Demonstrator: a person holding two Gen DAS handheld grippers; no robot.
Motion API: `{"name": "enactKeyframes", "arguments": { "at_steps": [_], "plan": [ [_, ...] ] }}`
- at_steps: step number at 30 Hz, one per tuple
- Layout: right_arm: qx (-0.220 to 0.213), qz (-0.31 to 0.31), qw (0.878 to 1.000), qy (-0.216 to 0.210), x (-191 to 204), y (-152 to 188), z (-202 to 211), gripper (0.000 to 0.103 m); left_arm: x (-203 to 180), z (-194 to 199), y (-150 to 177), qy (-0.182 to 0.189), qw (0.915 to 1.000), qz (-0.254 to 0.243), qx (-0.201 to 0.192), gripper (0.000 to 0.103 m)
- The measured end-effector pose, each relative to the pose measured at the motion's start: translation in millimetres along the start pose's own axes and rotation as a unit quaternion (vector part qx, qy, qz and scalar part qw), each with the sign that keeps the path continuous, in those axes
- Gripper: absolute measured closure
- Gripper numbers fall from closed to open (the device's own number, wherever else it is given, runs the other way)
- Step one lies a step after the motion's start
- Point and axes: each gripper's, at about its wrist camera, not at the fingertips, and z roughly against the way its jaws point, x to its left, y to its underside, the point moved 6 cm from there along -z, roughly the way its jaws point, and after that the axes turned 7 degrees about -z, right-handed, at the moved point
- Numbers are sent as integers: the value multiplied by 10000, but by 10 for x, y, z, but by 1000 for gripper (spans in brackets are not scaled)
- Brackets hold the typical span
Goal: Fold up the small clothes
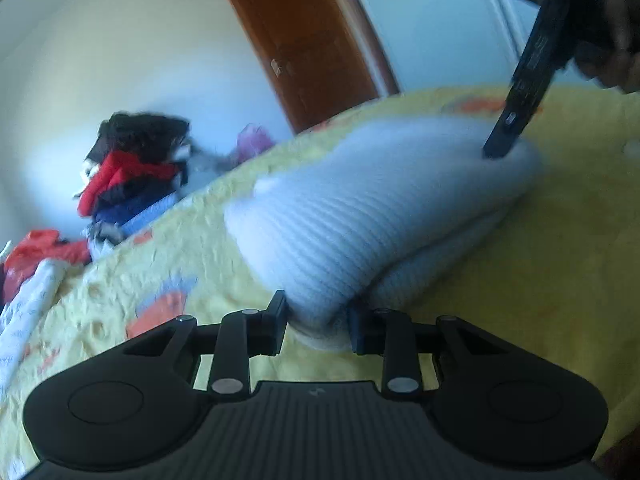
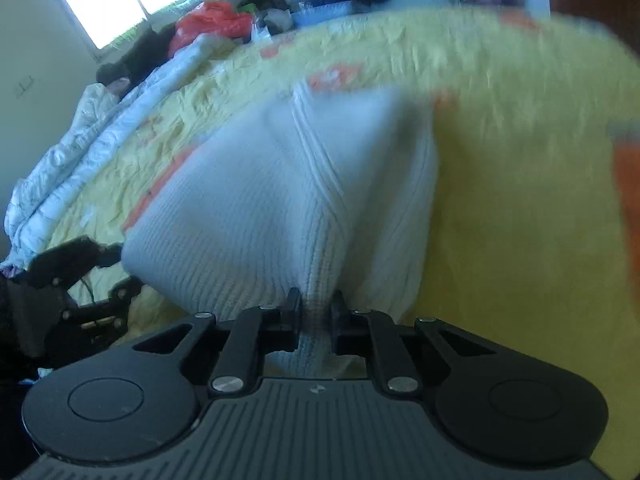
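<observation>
The left hand-held gripper (image 1: 316, 326) is angled gently downward, its jaws pinched on a bunched edge of the white ribbed knit garment (image 1: 360, 216). The right hand-held gripper (image 2: 316, 318) tilts more steeply, jaws nearly together and clamped on another fold of that knit. A dark-gloved hand (image 1: 612, 36) grips its handle.

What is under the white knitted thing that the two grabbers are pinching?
Under the white knitted garment lies the yellow bedspread, showing all around it. A lower layer of the same knit sits beneath the lifted part. Whatever lies directly beneath the cloth is covered.
</observation>
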Motion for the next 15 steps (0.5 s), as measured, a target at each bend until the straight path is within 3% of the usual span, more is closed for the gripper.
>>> {"name": "enactKeyframes", "arguments": {
  "at_steps": [2,6,8,10,11,13,14,15],
  "plan": [
    [-144,-210,9996,-80,-2,0,4,83,16,35,-29,33,10000,19,40,73],
    [-291,-438,9984,-219,-21,-21,75,64,149,217,-8,548,9985,-42,44,70],
    [-451,-677,9961,-349,-77,-120,200,45,262,391,62,886,9959,-158,-14,58],
    [-893,-958,9901,-509,-158,-287,360,7,496,524,120,944,9955,14,-44,29],
    [-1127,-1054,9862,-604,-216,-381,405,0,604,565,125,951,9952,236,-35,24],
    [-1298,-1191,9824,-618,-389,-538,353,1,949,488,123,954,9889,1138,16,22],
    [-1185,-1325,9826,-541,-508,-608,243,1,1143,392,125,989,9786,1804,77,22],
    [-1075,-1508,9816,-471,-609,-658,129,1,1323,258,148,1121,9593,2587,140,22]
  ]
}}
